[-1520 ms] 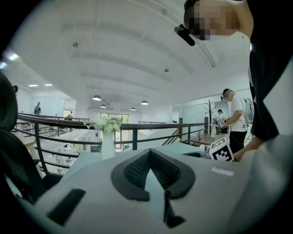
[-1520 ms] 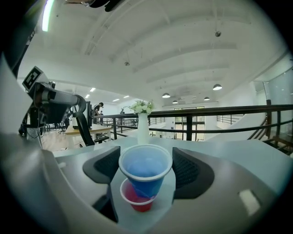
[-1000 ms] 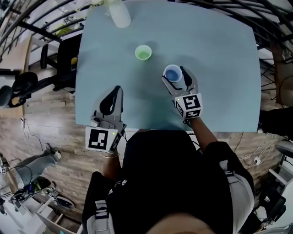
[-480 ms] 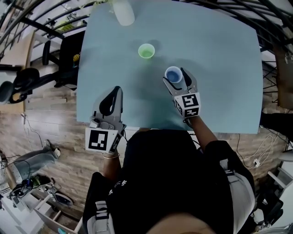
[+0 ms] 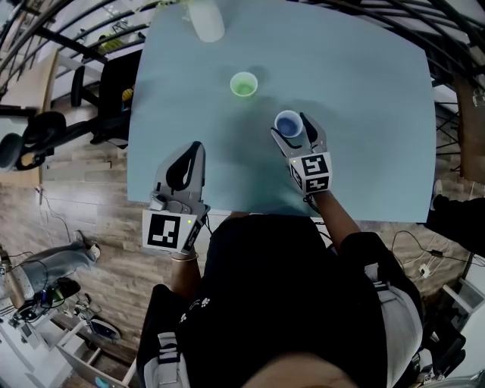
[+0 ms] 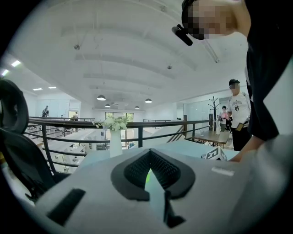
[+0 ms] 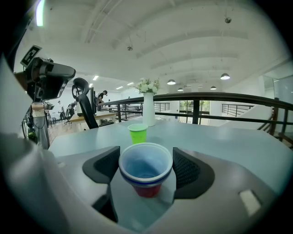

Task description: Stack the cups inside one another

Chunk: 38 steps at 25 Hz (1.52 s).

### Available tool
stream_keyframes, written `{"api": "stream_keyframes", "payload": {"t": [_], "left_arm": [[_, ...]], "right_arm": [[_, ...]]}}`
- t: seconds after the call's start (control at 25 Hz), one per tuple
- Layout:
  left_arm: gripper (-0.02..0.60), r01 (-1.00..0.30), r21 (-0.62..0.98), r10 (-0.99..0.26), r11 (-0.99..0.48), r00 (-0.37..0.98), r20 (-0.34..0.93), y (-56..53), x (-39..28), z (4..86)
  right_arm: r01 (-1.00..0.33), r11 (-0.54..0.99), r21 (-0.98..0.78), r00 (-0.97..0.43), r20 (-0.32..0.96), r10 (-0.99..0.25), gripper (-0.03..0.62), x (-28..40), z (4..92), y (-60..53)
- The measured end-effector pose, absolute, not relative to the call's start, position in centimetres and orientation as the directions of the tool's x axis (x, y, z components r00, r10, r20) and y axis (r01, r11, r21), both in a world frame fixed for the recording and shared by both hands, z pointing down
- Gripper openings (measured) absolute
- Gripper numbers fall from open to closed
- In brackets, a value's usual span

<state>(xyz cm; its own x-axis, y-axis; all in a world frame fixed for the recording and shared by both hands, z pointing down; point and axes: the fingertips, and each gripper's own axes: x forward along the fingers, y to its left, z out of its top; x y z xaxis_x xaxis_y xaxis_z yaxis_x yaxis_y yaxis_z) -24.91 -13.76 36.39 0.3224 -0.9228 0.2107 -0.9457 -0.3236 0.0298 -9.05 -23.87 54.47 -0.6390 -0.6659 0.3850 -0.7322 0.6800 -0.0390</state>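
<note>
Right claw (image 5: 290, 129) first: its two jaws are pinching a cup from both sides. In the right gripper view I can see it is really two cups. A blue cup (image 7: 145, 167) sits inside a red cup (image 7: 147, 188), and only the bottom of the red one peeks out under the blue rim. So that part of the job looks done to me.

One cup is left. The green cup (image 5: 243, 84) stands alone on the table (image 5: 364, 114), open side up. It is farther away from me than the pair and a bit to the left, well apart from it. Nothing is inside it that I can see.

I think the next thing is to bring the blue and red pair and the green cup together, one into the other. I cannot tell from here if the pair rests on the table or is lifted just off it.

The left claw (image 5: 194, 148) is doing nothing. It sits over the near edge of the table, far from every cup. Its jaws are pressed together with nothing between them.

A white vase (image 5: 206, 19) with flowers stands at the far edge of the table, out of the way.
</note>
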Motion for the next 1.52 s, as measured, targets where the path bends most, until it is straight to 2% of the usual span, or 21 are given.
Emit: {"api": "stream_keyframes", "payload": {"t": [0.68, 1.04, 1.52], "left_arm": [[-0.009, -0.941, 0.032, -0.920, -0.337, 0.337, 0.202, -13.8, -25.1, 36.4], [-0.009, -0.927, 0.042, -0.909, -0.373, 0.374, 0.183, -13.9, -25.2, 36.2], [-0.009, -0.923, 0.051, -0.907, -0.382, 0.385, 0.172, -13.5, -28.3, 35.9]], "right_arm": [[-0.746, 0.665, -0.045, -0.630, 0.374, -0.681, 0.390, -8.9, 54.1, -23.9], [-0.774, 0.632, -0.048, -0.616, 0.290, -0.732, 0.389, -9.2, 50.2, -23.9], [-0.757, 0.645, -0.104, -0.652, 0.200, -0.732, 0.388, -16.9, 46.5, -23.9]]}}
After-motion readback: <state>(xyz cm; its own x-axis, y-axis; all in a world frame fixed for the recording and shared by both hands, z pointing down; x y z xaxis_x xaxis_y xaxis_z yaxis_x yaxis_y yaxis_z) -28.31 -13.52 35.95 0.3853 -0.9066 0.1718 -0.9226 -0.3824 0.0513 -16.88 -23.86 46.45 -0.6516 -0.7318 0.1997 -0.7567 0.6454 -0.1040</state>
